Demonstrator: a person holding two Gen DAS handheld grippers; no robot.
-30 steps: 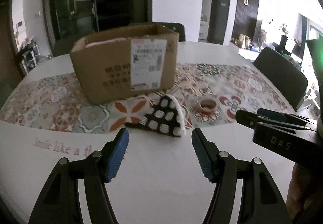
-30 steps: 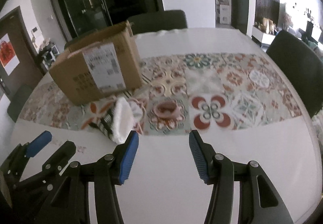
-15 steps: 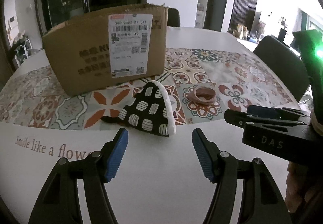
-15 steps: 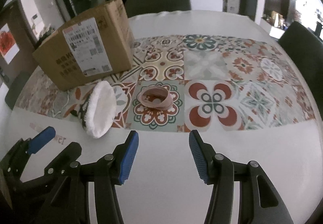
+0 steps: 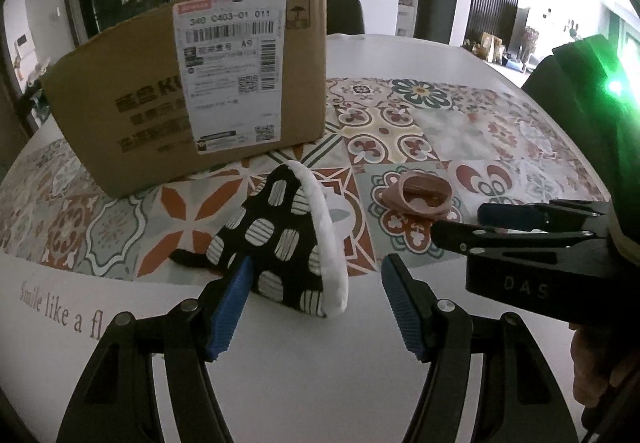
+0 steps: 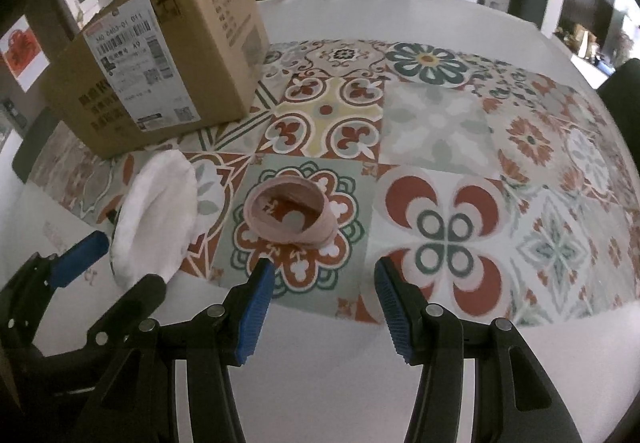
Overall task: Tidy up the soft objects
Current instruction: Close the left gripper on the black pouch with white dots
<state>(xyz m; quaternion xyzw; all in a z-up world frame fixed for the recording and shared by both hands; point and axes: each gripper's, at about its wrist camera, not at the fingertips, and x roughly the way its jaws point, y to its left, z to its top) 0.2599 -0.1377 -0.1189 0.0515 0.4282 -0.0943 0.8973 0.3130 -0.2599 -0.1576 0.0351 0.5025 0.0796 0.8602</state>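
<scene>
Nothing is packed that I can see: my left tongs [image 5: 316, 299] gape around the spotted slipper [image 5: 288, 239], my right tongs [image 6: 322, 299] gape before the pink band [image 6: 290, 217], both on the table [image 5: 320, 383] beside the cardboard box [image 5: 192, 91]

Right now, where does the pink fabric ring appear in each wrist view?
Left wrist: pink fabric ring, right of centre, beyond the open left gripper.
Right wrist: centre-left, just beyond the open right gripper.
Shared landmark: cardboard box, far left of it.
</scene>
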